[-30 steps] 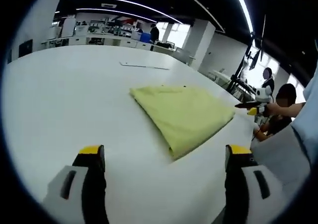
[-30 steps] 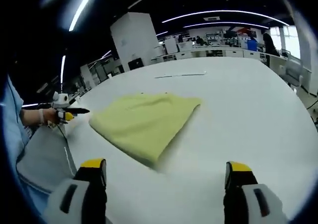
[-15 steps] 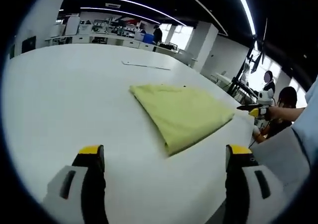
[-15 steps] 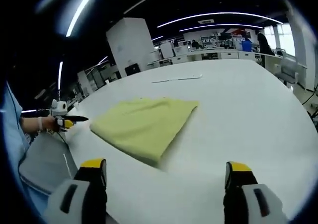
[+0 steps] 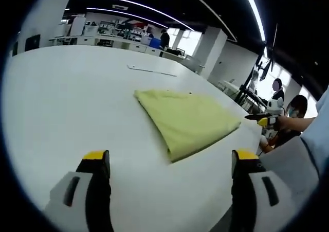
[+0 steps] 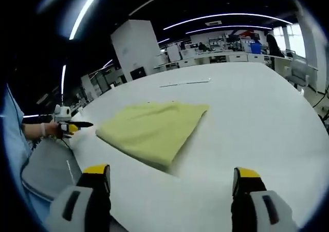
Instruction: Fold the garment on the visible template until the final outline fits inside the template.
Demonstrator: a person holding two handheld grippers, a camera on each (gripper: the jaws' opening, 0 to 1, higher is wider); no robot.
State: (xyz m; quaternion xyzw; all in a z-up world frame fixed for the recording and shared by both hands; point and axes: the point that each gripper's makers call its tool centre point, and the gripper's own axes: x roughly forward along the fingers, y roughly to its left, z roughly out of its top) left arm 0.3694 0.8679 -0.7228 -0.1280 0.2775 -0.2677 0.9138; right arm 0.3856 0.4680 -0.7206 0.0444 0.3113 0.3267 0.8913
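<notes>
A white table in an open office carries the folded garment, mid-table. The left gripper and right gripper gape empty, near the garment. A careless regrasp could unfold it.

Long ceiling light strips are glaring overhead; far windows are blowing out. The white counter is shining evenly. Fisheye edges are bending and blurring.

A white pillar and distant desks stand beyond the white table.
</notes>
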